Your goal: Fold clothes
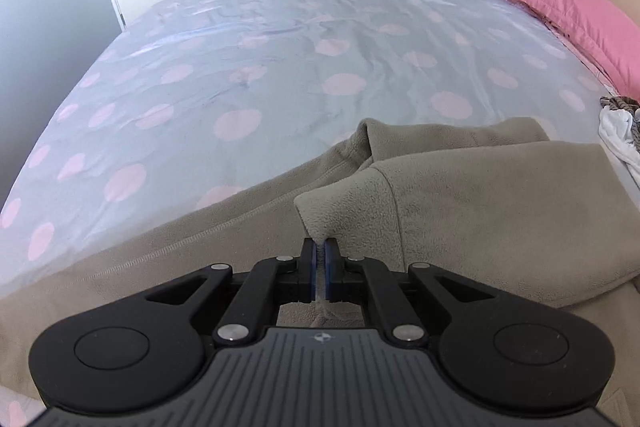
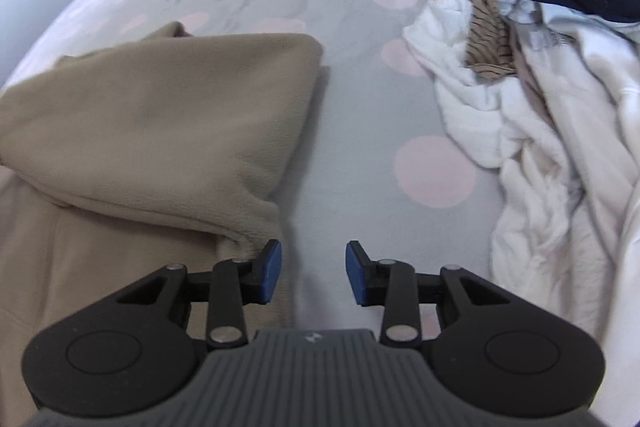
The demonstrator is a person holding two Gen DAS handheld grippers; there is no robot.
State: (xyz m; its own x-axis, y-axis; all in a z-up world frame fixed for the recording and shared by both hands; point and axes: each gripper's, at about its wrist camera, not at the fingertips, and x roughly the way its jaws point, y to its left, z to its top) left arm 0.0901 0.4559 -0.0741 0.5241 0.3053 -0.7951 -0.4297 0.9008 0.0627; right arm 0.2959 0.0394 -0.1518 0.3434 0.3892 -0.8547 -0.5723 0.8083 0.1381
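The bed (image 1: 280, 59) carries a grey cover with pink dots, and a pink pillow (image 1: 576, 15) lies at its far right edge. A beige fleece garment (image 1: 480, 211) lies across the near part of the cover, one flap folded back over its body; the right wrist view shows the same garment at left with that folded part on top. A heap of unfolded laundry (image 2: 532, 131), mostly white with a striped brown piece and a dark navy piece, lies to the right of it, apart, with bare cover between. The left gripper (image 1: 319, 253) has its blue pads pressed together on a raised corner of the fleece. The right gripper (image 2: 314, 259) is spread wide over the cover and holds nothing; its left finger sits just beside the garment's edge, contact uncertain.
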